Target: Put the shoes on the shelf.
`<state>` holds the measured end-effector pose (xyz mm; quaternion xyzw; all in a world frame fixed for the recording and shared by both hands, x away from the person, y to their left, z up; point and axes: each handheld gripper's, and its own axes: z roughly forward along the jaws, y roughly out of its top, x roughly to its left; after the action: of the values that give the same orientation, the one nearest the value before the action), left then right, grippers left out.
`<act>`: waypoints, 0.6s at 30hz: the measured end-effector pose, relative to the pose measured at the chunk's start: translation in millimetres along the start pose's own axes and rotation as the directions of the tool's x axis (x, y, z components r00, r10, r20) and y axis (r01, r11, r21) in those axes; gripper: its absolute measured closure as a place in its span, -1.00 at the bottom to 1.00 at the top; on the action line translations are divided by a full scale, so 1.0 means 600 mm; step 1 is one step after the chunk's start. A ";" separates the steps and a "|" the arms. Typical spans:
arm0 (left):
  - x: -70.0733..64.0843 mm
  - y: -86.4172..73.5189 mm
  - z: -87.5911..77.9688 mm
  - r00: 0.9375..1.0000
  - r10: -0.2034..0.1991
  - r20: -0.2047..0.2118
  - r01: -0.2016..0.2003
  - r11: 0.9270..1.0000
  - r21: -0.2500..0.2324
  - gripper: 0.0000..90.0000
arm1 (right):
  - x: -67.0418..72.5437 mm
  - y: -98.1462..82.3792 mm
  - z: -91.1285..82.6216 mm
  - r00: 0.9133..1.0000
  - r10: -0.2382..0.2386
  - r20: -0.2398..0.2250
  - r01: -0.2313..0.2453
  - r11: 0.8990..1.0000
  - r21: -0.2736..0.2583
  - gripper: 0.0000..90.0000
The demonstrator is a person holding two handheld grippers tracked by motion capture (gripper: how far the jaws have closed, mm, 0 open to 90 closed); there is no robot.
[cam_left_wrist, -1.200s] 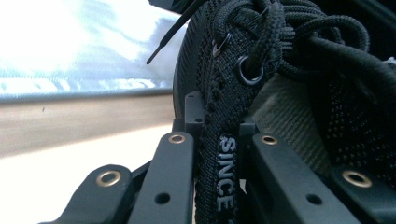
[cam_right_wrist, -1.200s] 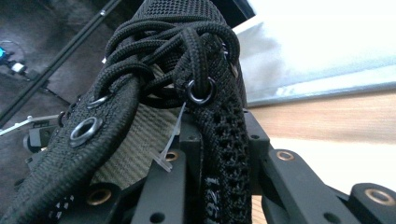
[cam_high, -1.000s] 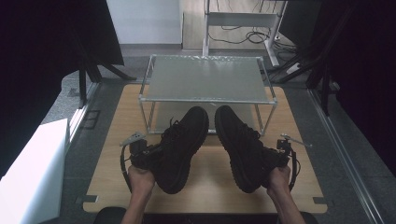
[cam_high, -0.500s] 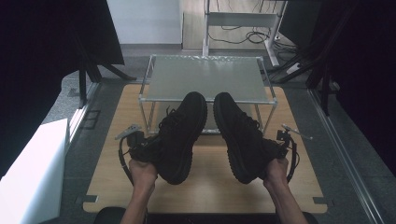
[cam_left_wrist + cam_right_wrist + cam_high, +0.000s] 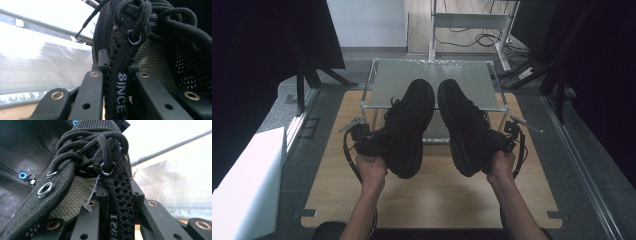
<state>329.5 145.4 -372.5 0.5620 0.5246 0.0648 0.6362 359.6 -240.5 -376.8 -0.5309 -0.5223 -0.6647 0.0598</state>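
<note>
Holding one black shoe in each claw, you have both shoes up in the middle of the high view, side by side and just apart. Your left claw [image 5: 364, 142] is clamped on the collar edge of the left shoe [image 5: 409, 127]; in the left gripper view the jaws pinch the strip that says SINCE. Your right claw [image 5: 507, 142] is clamped on the collar edge of the right shoe [image 5: 464, 125]. Both toes point to the top of the frame, over the glass-topped rack [image 5: 387, 75]. The wooden worktop [image 5: 437, 195] lies below.
</note>
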 end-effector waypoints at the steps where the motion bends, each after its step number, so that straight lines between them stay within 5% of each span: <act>1: 0.000 0.000 0.000 1.000 0.000 0.000 0.000 1.000 0.000 0.82 | 0.000 0.000 0.000 1.000 0.000 0.000 0.000 1.000 0.000 0.70; 6: 0.004 0.019 0.018 0.999 -0.016 -0.028 0.015 1.000 -0.015 0.82 | 0.003 0.029 0.022 0.999 -0.019 0.030 0.020 1.000 -0.009 0.70; 18: 0.002 0.077 0.069 0.995 -0.042 -0.095 0.040 0.999 -0.019 0.81 | -0.009 0.075 0.070 0.994 0.033 0.100 -0.029 0.999 -0.035 0.70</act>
<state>384.4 136.2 -344.5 0.5417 0.5652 0.0829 0.6166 417.4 -231.3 -357.1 -0.5727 -0.5051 -0.6448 0.0348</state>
